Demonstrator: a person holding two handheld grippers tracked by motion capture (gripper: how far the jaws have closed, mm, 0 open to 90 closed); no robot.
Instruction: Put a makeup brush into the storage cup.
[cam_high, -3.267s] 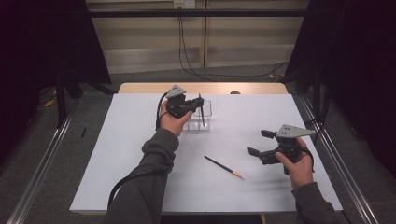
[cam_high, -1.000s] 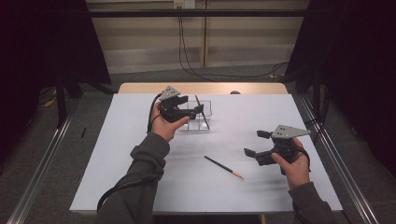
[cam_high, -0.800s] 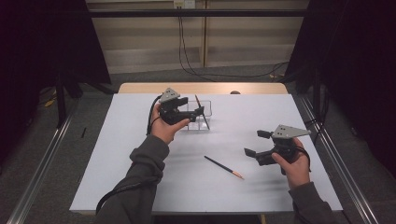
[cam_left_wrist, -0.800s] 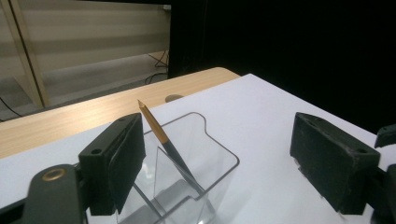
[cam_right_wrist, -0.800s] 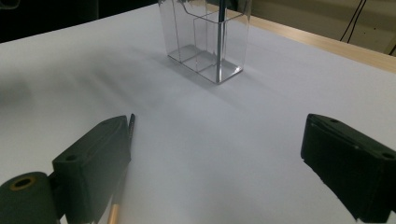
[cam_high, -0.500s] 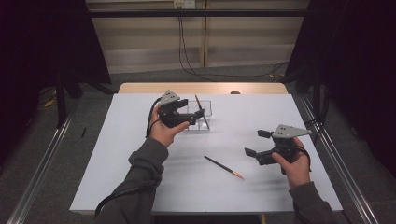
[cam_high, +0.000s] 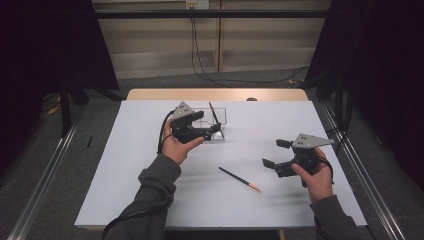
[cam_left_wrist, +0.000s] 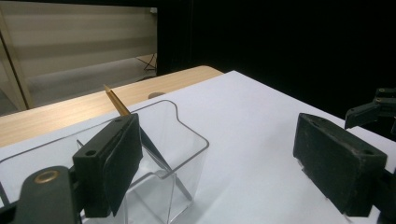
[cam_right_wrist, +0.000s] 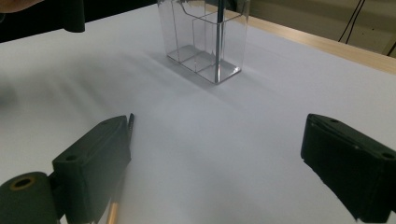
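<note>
A clear plastic container (cam_high: 206, 111) with compartments stands at the back middle of the white table (cam_high: 125, 165). One pencil (cam_high: 213, 113) leans inside it, tip up. My left gripper (cam_high: 212, 131) hovers just left of the container, open, with nothing between its jaws. In the left gripper view the container (cam_left_wrist: 187, 154) and its pencil (cam_left_wrist: 114, 99) sit behind the left jaw. A second pencil (cam_high: 239, 179) lies flat on the table. My right gripper (cam_high: 274, 153) is open just right of it; in the right gripper view this pencil (cam_right_wrist: 130, 122) lies beside the left jaw.
A wooden strip (cam_high: 215, 94) runs along the far table edge, with dark floor and cables beyond. Metal rails (cam_high: 367, 175) flank the table. The container (cam_right_wrist: 196, 32) stands well ahead of my right gripper, with bare white surface between.
Since the earliest frame my left gripper has drawn back a little to the left of the container, and the pencil leans in it on its own. The right hand has stayed put.
</note>
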